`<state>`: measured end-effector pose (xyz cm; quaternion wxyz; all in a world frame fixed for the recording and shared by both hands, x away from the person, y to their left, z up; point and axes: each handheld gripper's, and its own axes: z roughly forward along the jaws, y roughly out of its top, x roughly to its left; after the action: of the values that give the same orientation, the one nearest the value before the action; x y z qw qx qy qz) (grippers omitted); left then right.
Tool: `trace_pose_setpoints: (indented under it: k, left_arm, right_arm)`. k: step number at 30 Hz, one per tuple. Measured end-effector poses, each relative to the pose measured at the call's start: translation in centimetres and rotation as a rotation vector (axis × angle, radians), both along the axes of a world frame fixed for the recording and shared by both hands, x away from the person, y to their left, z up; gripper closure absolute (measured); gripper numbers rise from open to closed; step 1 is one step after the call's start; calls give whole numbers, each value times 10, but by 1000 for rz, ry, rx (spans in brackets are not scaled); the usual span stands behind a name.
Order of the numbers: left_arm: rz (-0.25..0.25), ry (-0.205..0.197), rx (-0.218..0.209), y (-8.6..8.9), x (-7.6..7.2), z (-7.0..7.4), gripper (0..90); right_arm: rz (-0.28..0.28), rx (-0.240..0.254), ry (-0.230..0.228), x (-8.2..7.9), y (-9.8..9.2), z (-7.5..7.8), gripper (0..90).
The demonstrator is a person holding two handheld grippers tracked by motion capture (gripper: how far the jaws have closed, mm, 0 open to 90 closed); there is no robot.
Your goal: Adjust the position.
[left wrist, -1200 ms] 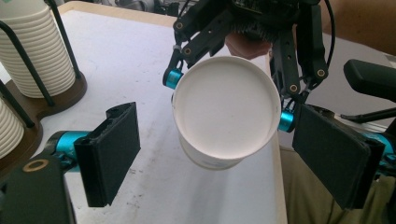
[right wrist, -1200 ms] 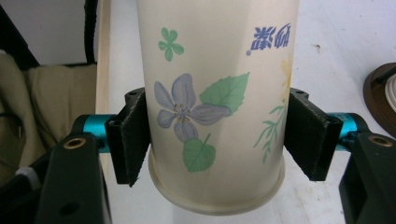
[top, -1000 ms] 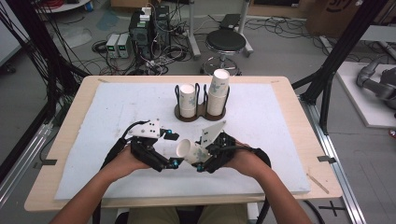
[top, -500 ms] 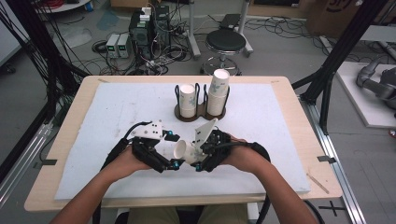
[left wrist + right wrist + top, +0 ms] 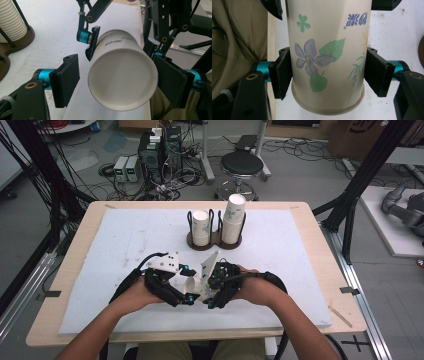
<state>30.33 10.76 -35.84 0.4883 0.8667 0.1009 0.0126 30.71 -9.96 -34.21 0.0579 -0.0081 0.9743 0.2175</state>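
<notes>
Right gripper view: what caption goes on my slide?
Right gripper clamps a flowered paper cup near its base.

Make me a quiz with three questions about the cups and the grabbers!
1. Where is the cup holder?
A. at the far middle of the table
B. on the floor
C. in the person's lap

2. How many cup stacks stand in the holder?
A. one
B. two
C. four

3. What holds the loose cup?
A. nothing, it stands on the table
B. a bare hand
C. the right gripper

Answers: 1 A, the high view shows it beyond the hands on the table. 2 B, a short stack and a tall stack stand side by side. 3 C, its jaws press both sides of the cup, while the left gripper stands open around the rim.
</notes>
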Motion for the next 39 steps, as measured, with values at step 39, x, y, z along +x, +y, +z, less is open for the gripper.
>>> trace_pose_setpoints:
  k: [39]
  left_arm:
    - [84,18,-306,37,9,-25,364]
  right_arm:
    - [-275,727,-3,-8,-80,-14,205]
